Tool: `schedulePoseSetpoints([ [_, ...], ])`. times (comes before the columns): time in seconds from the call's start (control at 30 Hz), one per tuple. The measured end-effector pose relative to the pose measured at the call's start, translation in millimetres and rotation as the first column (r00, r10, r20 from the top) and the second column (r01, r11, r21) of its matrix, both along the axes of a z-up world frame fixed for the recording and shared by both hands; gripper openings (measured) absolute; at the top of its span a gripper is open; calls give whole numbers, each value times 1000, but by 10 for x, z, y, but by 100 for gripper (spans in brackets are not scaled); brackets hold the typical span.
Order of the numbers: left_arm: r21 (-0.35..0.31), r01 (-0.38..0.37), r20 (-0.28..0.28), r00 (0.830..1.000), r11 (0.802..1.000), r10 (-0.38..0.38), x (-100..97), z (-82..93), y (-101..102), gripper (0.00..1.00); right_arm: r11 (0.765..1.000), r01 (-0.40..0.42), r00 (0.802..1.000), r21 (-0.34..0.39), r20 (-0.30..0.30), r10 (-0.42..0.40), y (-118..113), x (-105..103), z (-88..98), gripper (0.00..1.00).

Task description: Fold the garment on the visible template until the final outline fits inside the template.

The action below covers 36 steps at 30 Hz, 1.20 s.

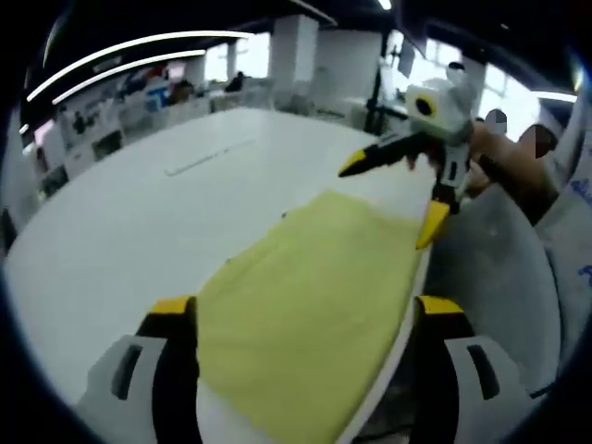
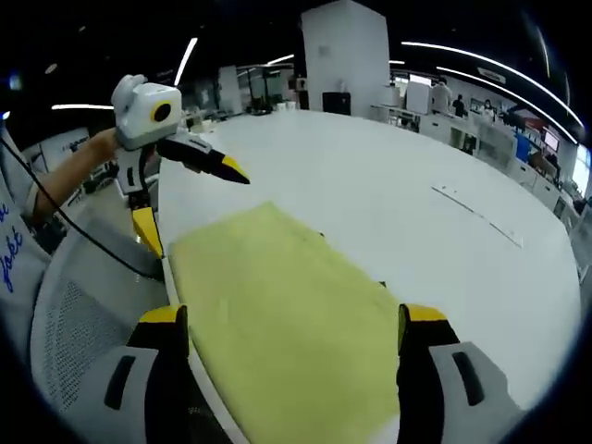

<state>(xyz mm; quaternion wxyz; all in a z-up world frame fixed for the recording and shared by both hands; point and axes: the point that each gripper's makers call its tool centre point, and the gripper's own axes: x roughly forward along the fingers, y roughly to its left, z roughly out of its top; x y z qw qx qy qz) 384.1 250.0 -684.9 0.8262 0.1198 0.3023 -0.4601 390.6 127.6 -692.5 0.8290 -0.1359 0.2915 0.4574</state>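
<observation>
A pale yellow garment lies folded into a flat oblong at the near edge of the white table. In the left gripper view my left gripper hovers open over the cloth's near end, its jaws wide on either side. Beyond the far end my right gripper hangs open above the table edge. From the right gripper view, the same garment runs away from my open right gripper, and the left gripper stands open past its far corner. Small dark marks sit at the cloth's edge.
The table is large, round and white, with a thin strip of tape lying farther in. A grey mesh chair stands at the table's edge beside the garment. A hand and sleeve hold the right gripper. Office desks fill the background.
</observation>
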Motion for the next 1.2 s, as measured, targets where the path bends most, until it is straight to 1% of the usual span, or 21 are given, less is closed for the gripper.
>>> schedulePoseSetpoints([
  [0.1,9,13,-6,1000,1000,-13,-102,26,36,99,1000,-7,1000,-24,-5,7,-84,-116,9,100],
  [0.13,17,-2,1,1000,1000,2,-98,40,70,99,1000,-10,1000,-25,-2,10,-106,-144,26,100],
  [0.17,28,-40,36,999,999,39,-56,82,142,99,1000,-11,1000,-25,1,11,-128,-167,46,100],
  [0.2,28,-47,42,998,999,46,-64,105,171,100,1000,-10,1000,-22,1,10,-150,-188,73,100],
  [0.3,4,-47,39,998,999,47,-134,205,227,100,1000,8,1000,-11,17,-8,-222,-230,170,100],
  [0.37,-3,-46,52,998,999,46,-172,279,259,100,1000,22,999,-1,31,-22,-272,-255,248,100],
  [0.47,8,-48,85,995,999,47,-204,357,307,100,999,31,999,11,42,-31,-309,-310,342,100],
  [0.53,13,-49,86,995,999,48,-251,392,315,100,1000,24,999,-1,49,-24,-327,-357,370,100],
  [0.6,11,-36,85,996,999,35,-313,430,307,100,1000,20,998,-17,57,-19,-355,-390,392,100],
  [0.7,5,-38,89,995,999,37,-371,499,307,100,999,32,998,-22,63,-30,-409,-446,460,100],
  [0.73,8,-60,87,994,998,59,-369,520,331,100,999,40,997,-20,68,-38,-424,-450,481,100],
  [0.77,4,-81,86,993,997,80,-359,539,354,100,997,72,994,-21,85,-70,-466,-436,519,100],
  [0.8,-3,-81,88,993,997,81,-370,561,357,100,996,81,993,-22,91,-79,-481,-432,531,100],
  [0.83,-20,-83,88,993,996,84,-388,600,366,100,996,88,990,-24,110,-85,-507,-451,570,100],
  [0.9,-38,-97,87,991,995,100,-418,648,391,100,996,88,990,-30,109,-84,-533,-515,608,100],
  [1.03,-24,-123,107,986,992,125,-446,672,477,100,997,71,993,-25,100,-68,-537,-642,661,100],
  [1.07,-27,-135,122,983,991,137,-436,689,504,100,997,72,992,-23,103,-70,-541,-655,674,100],
  [1.13,-14,-148,115,982,989,148,-468,680,558,100,997,72,992,-19,102,-70,-545,-686,694,100],
  [1.2,-8,-149,115,982,989,149,-518,688,600,100,997,66,993,-32,98,-63,-560,-723,698,100],
])
